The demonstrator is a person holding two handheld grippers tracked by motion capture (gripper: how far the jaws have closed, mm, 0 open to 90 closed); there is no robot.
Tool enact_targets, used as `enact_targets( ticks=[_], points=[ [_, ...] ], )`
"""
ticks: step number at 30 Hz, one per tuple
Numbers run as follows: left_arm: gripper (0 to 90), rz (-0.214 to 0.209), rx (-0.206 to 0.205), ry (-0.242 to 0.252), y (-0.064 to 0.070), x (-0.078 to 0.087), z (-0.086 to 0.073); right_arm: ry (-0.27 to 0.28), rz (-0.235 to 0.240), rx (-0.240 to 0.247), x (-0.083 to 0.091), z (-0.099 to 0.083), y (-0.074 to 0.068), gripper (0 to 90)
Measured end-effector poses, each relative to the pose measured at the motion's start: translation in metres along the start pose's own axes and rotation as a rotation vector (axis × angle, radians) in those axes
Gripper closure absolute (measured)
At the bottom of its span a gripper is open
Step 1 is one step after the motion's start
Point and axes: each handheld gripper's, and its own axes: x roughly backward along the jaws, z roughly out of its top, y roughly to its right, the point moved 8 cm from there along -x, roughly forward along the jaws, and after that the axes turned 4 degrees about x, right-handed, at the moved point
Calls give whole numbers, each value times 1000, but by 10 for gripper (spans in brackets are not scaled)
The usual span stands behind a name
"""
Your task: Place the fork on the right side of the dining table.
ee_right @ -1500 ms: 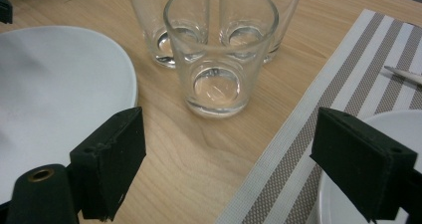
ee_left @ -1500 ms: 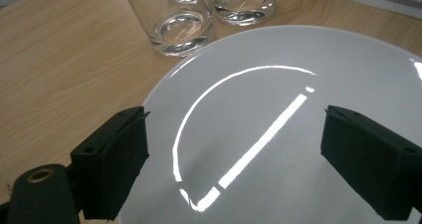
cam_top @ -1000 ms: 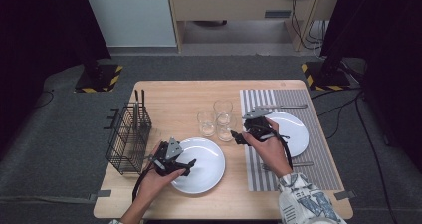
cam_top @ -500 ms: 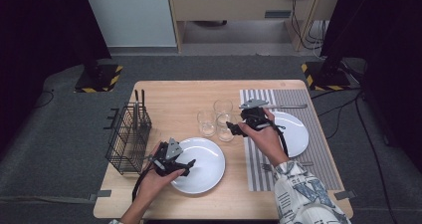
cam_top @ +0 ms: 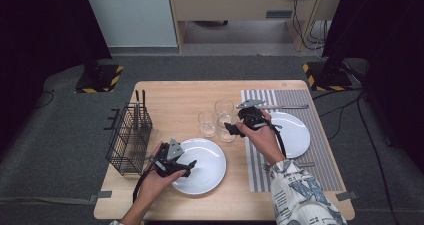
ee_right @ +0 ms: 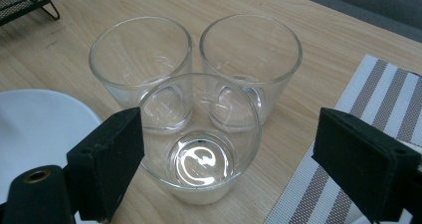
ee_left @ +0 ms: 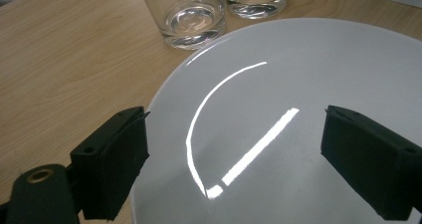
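The wooden bench (cam_top: 190,97) carries everything, with a striped placemat (cam_top: 320,150) laid over its right part and a black wire basket (cam_top: 129,140) standing near its left edge. On the placemat lies a white plate (cam_top: 295,132), with a piece of cutlery (cam_top: 290,106) beyond it and another (cam_top: 302,164) on its near side. A second white plate (cam_top: 207,167) sits on the bare wood near the front edge, between the basket and the placemat. Three clear drinking glasses stand bunched together just left of the placemat: a far glass (ee_right: 251,55), a left glass (ee_right: 141,59) and a near glass (ee_right: 201,134), all upright and empty. In the right gripper view the near glass appears to touch or nearly touch the two behind it. The left gripper (cam_top: 176,164) hangs over the left part of the front plate; in the left gripper view its jaws are wide apart above the plate's white surface, clamping nothing, with one jaw near the rim and the other over the middle. The right gripper (cam_top: 234,129) reaches toward the cluster of glasses from the placemat side; in the right gripper view its jaws stand wide apart on either side of the near glass, and whether either jaw touches the glass cannot be told.
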Motion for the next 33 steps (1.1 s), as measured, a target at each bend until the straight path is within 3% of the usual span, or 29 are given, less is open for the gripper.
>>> enact_targets(
  ticks=[11,31,33],
  points=[
    [108,4,7,8,-1,1,1,-1,39,2,-9,-3,-12,89],
    [108,2,5,4,0,0,0,-27,18,-13,-39,-22,-18,79],
    [109,1,5,4,0,0,0,-32,18,-12,-42,-23,-18,109]
  ],
)
